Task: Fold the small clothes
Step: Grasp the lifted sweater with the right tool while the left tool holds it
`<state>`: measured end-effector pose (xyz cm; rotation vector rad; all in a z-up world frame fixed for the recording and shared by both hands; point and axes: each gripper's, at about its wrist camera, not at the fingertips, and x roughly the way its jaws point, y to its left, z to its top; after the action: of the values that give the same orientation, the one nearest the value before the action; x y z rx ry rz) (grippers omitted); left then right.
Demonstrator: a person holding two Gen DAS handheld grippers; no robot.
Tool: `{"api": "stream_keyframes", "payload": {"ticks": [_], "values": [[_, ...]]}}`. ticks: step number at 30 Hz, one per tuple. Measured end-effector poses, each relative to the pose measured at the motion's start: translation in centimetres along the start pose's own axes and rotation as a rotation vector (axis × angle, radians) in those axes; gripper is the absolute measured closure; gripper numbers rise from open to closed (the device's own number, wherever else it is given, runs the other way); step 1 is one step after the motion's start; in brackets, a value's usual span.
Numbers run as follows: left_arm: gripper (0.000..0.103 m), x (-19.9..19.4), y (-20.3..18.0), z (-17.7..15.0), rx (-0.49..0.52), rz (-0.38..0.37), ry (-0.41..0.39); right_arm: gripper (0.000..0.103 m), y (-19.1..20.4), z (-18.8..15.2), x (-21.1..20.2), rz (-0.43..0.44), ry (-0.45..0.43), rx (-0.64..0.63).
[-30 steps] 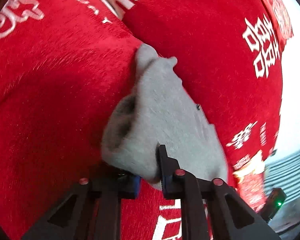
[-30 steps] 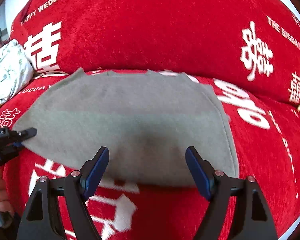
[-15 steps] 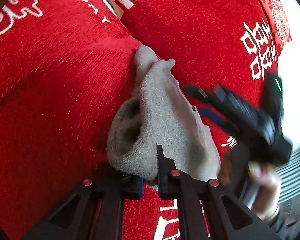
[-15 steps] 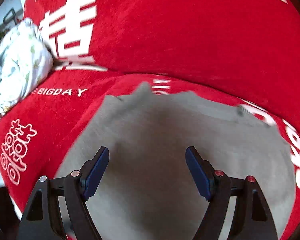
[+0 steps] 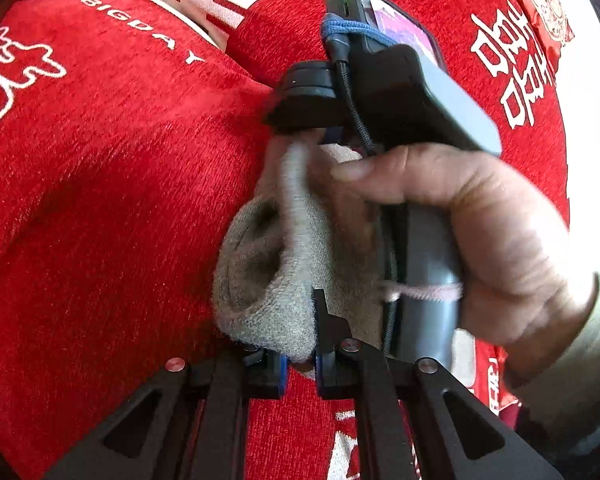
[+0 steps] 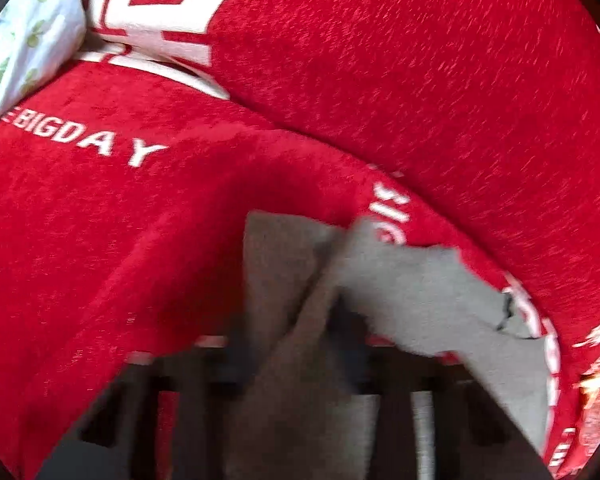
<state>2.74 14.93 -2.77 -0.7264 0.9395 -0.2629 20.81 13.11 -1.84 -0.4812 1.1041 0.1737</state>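
From the left wrist, the left gripper has its fingers drawn close together, pinching a bunched edge of the grey cloth, which rises in a loose fold off the red sofa. Just beyond the fold, the right gripper comes down onto the far end of the cloth, held by the person's right hand; its tips are buried in the fabric there, so their spacing cannot be told from this side. A phone with a lit screen is mounted on top of it. From the right wrist, the picture is blurred: the cloth lies on the sofa seat, with one ridge of it pulled up between the right gripper's fingers, which appear closed on it. A pale floral bundle sits at the upper left against the backrest.
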Motion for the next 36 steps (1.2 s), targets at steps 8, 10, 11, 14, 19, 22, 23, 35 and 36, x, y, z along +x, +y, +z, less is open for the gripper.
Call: {"api": "stream_keyframes", "payload": {"ticks": [8,10,11,14,19,22,23,35,36], "values": [[0.094,-0.7,-2.1,0.0,0.079,0.069,-0.021,0.082,-3.0,-0.1,-2.1,0.11,-0.045,0.053],[0.094,-1.0,-2.8,0.0,0.096,0.079,-0.029,0.082,-3.7,0.0,-2.9,0.131,-0.066,0.058],[0.094,-1.0,-3.2,0.1,0.105,0.083,-0.032,0.082,-4.1,0.0,-3.1,0.141,-0.072,0.063],[0.094,-1.5,-4.0,0.1,0.129,0.088,-0.04,0.083,-5.7,0.0,-4.0,0.187,-0.089,0.101],[0.094,-2.0,-6.1,-0.3,0.183,0.1,-0.051,0.083,-8.4,-0.5,-5.1,0.266,-0.114,0.168],[0.094,-2.2,-7.0,-0.5,0.205,0.106,-0.053,0.083,-9.7,-0.8,-5.2,0.3,-0.122,0.201],[0.094,-2.3,-7.4,-0.7,0.214,0.108,-0.054,0.083,-10.2,-0.9,-5.2,0.309,-0.125,0.208],[0.094,-2.2,-10.8,-2.0,0.302,0.141,-0.062,0.083,-14.3,-2.1,-6.0,0.398,-0.15,0.292],[0.094,-2.2,-11.1,-2.2,0.308,0.143,-0.063,0.083,-14.6,-2.2,-6.1,0.41,-0.151,0.303]]}}
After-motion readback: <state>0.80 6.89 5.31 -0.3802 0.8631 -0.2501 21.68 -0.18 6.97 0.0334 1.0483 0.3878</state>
